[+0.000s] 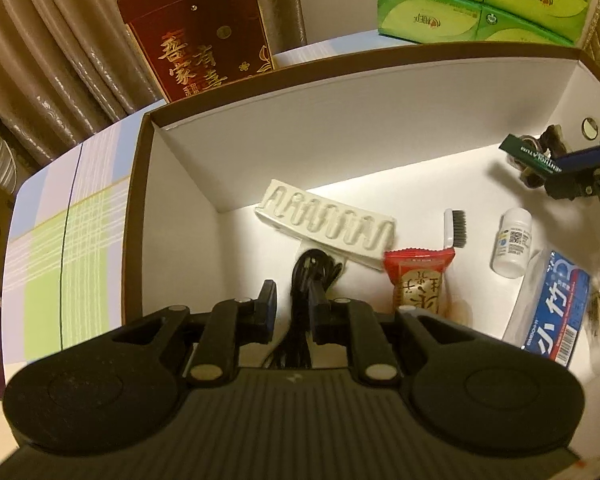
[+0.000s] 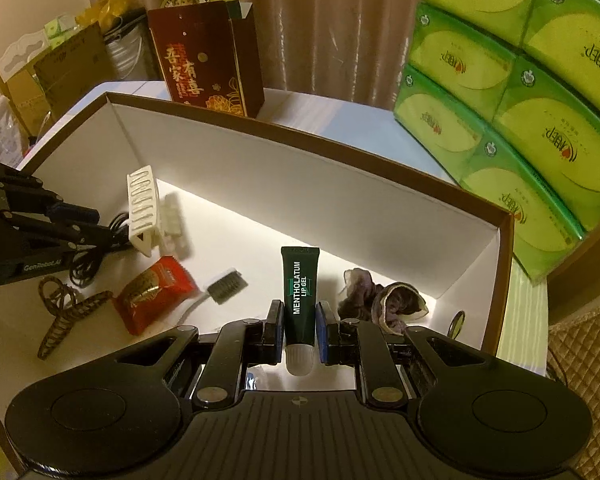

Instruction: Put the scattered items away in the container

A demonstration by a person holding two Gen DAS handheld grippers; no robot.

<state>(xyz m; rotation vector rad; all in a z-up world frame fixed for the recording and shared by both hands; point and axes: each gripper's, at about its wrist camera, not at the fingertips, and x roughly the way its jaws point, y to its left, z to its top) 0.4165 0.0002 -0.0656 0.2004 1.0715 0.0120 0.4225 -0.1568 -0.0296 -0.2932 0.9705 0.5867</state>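
Lip gel tube [image 2: 300,292] in right gripper [image 2: 299,332]; scrunchie [image 2: 384,304] beyond.

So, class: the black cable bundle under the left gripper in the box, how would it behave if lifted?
The black cable looks coiled and thin, so probably floppy, sagging either side of the left gripper. Its loose loops might snag the neighbouring white clip. Likely light.

Dark red gift bag [image 2: 210,56] with gold characters stands far ahead and left of the jaws. Stacked green tissue packs [image 2: 512,92] ahead to the right. Brown curtain [image 2: 320,20] hangs behind both. Cardboard boxes [image 2: 56,76] at far left.
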